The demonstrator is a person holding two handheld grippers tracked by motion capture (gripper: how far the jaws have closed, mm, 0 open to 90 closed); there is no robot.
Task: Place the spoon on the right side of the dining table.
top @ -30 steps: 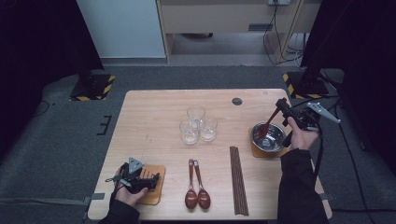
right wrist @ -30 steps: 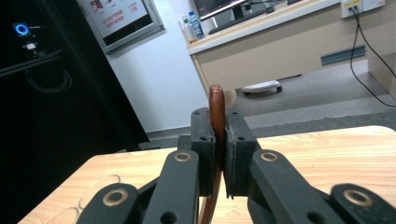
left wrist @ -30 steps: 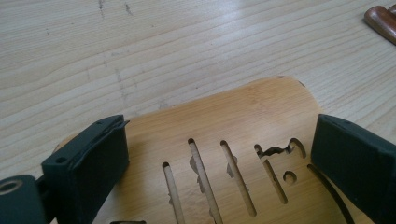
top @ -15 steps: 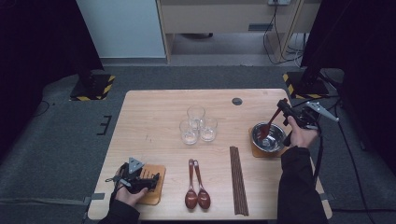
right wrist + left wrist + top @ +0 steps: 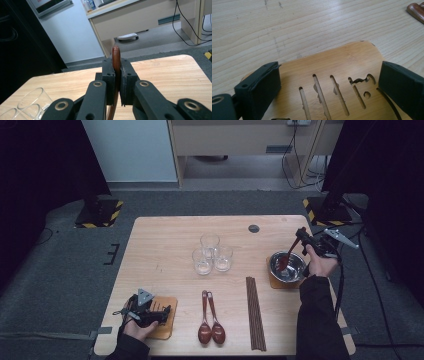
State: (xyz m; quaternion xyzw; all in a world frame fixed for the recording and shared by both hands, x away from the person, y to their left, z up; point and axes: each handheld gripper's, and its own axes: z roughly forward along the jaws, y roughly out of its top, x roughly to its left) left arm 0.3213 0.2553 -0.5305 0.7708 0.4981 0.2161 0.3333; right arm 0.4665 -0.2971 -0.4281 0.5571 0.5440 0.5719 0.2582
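The wooden spoon (image 5: 286,257) stands tilted with its head down in the steel bowl (image 5: 296,272), its handle clamped tight in the right gripper (image 5: 300,236). I'd lower it gently onto the rim; the table edge (image 5: 320,270) is close. The left gripper (image 5: 162,311) rests wide open over a wooden coaster (image 5: 342,67), with lots of bare table around.

The high view looks forward and down from above the person's side, taking in the whole table (image 5: 165,240). The left gripper view sits close over a slotted wooden board (image 5: 342,65), also seen from above. The right gripper view faces level across the table toward a desk (image 5: 140,17).
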